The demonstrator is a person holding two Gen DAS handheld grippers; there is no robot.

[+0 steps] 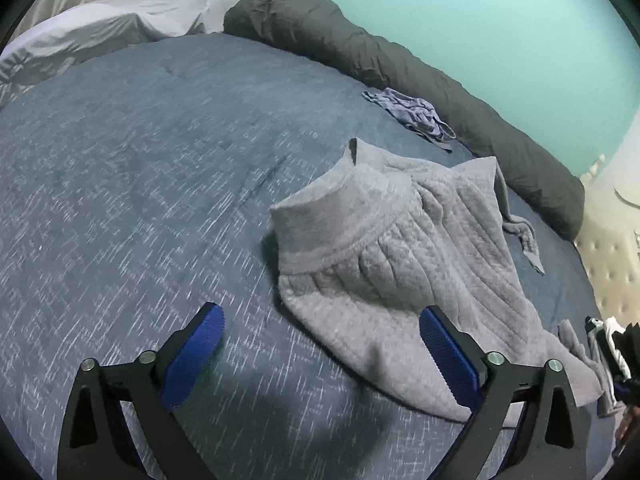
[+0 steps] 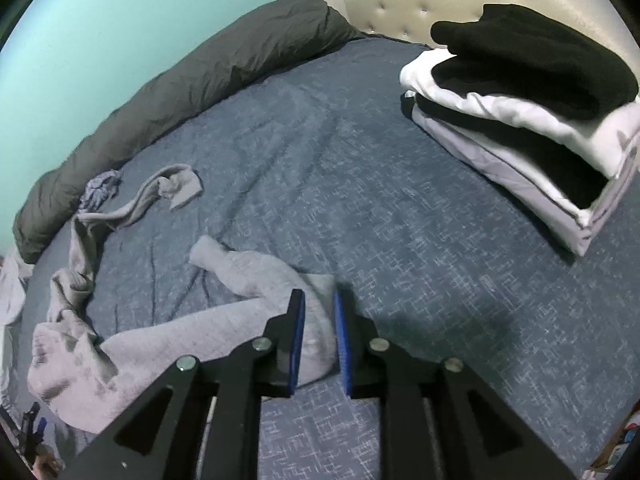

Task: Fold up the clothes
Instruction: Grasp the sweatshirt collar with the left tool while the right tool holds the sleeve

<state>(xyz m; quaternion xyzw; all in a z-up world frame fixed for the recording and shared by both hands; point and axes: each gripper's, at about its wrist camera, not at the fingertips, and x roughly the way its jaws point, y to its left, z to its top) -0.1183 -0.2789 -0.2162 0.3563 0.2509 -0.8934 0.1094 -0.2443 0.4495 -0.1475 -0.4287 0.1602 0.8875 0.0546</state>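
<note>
Now the grey garment waits on the bed

From your left gripper [image 1: 322, 344], jaws wide and empty, the grey sweatpants [image 1: 384, 256] lie crumpled on the blue bed [image 1: 140, 160], waistband raised. From your right gripper [image 2: 319, 340], jaws slightly parted, a leg end lies between them, unpinched; folded clothes [image 2: 532, 92] stack well apart, likely the finished pile.

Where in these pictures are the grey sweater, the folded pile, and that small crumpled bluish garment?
Grey sweater [image 1: 384, 280]: left wrist view, on its quilted body.
Folded pile [image 2: 532, 120]: right wrist view, on a white layer.
Bluish garment [image 1: 408, 110]: left wrist view, on its crumpled middle.
</note>
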